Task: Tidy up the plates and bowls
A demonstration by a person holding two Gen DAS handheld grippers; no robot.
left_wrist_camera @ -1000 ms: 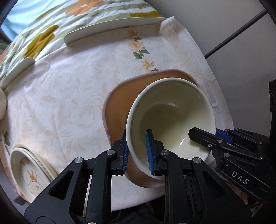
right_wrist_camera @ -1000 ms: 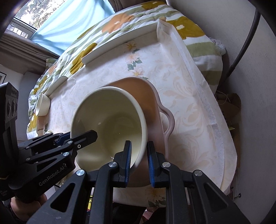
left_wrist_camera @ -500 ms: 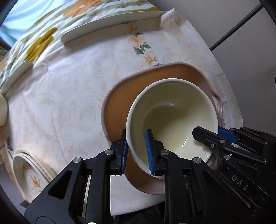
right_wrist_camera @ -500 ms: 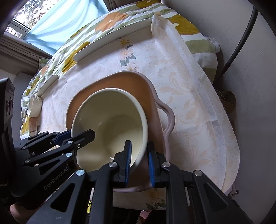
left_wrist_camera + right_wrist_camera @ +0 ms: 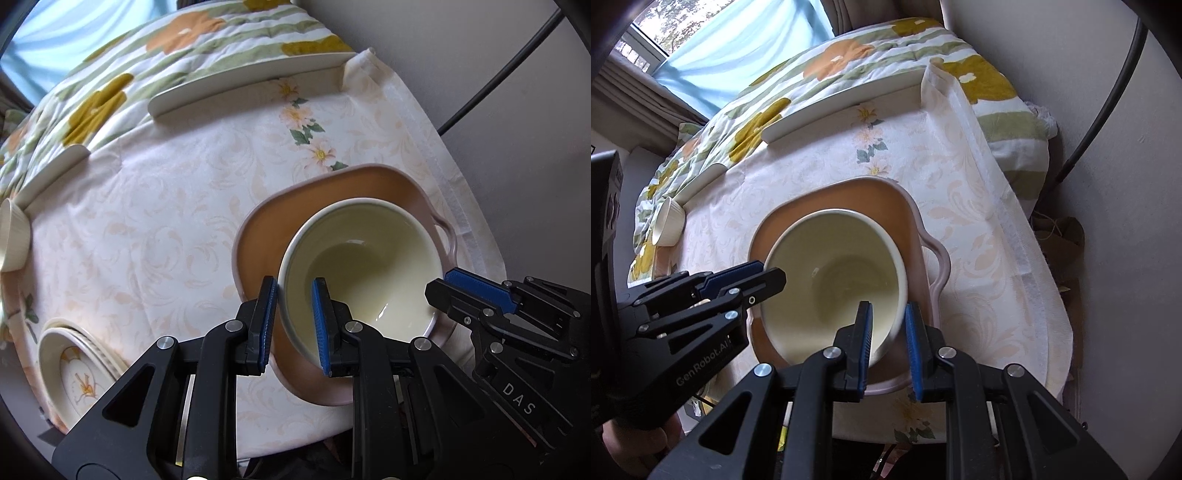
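At the left edge of the table a small cup (image 5: 13, 236) lies on its side, and near the front left corner sits a stack of flowered plates (image 5: 74, 365), nothing on the top one. Two long white dishes (image 5: 255, 83) lie along the far edge of the tablecloth (image 5: 147, 229); what they hold cannot be seen from this angle. Toward the right, a pink tray (image 5: 258, 243) with a loop handle carries the cream bowl (image 5: 369, 266), which is empty and sits within the tray's rim, though whether it rests on the floor of the tray or is just above it cannot be told. The left gripper (image 5: 293, 325) points steeply down with its blue pads clamped on the bowl's near left rim, one pad outside and one inside. The right gripper (image 5: 888, 345) points down likewise and pinches the near right rim the same way. A hand (image 5: 635, 446) shows under the left tool in the right wrist view. That tool reads "GenRobot.AI"; the right one reads "DAS".
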